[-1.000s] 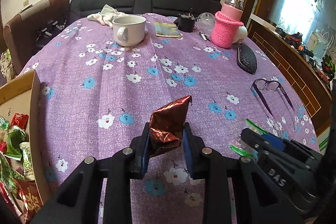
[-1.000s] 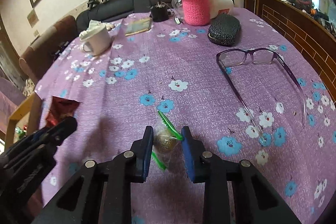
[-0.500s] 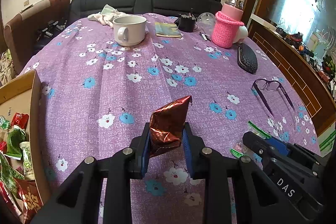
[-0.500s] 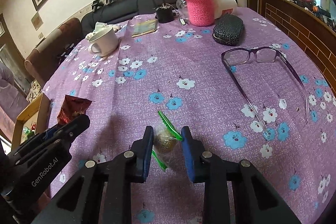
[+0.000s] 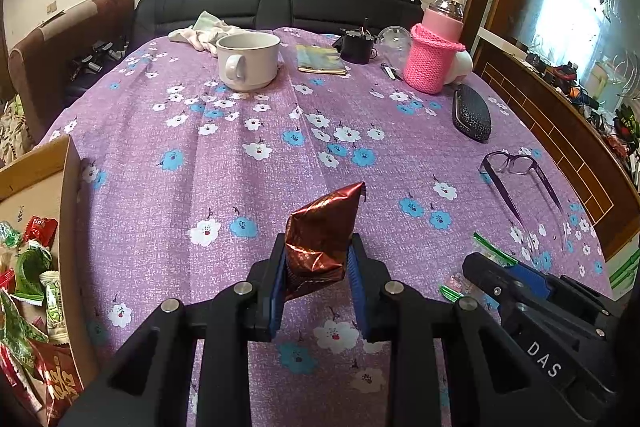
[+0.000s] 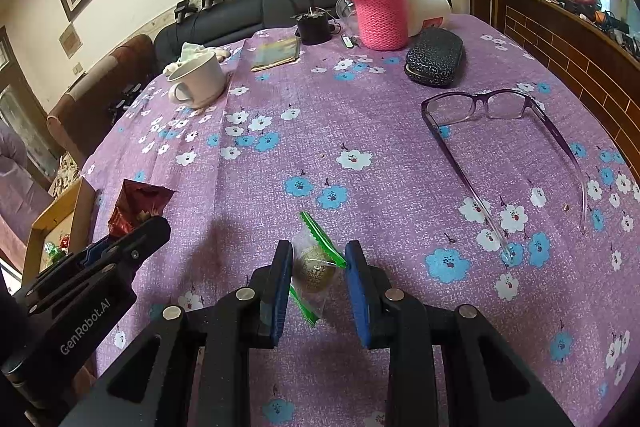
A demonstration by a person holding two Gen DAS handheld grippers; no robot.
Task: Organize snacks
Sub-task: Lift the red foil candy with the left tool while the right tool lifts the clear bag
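- A wide stretch of purple flowered tablecloth (image 5: 248,187) is lying bare through the middle, giving open passage from the near edge toward the far side.
- A cardboard box (image 5: 74,227) is standing at the near left edge, its upright wall blocking low sideways travel there.
- A white mug (image 5: 248,61) is sitting far left of centre.
- A pink knitted bottle (image 6: 378,11), a black pot (image 6: 314,27) and a booklet (image 6: 276,55) are crowding the far edge.
- A dark glasses case (image 6: 434,57) and open purple glasses (image 6: 500,131) are taking up the right side, arms stretching nearward.
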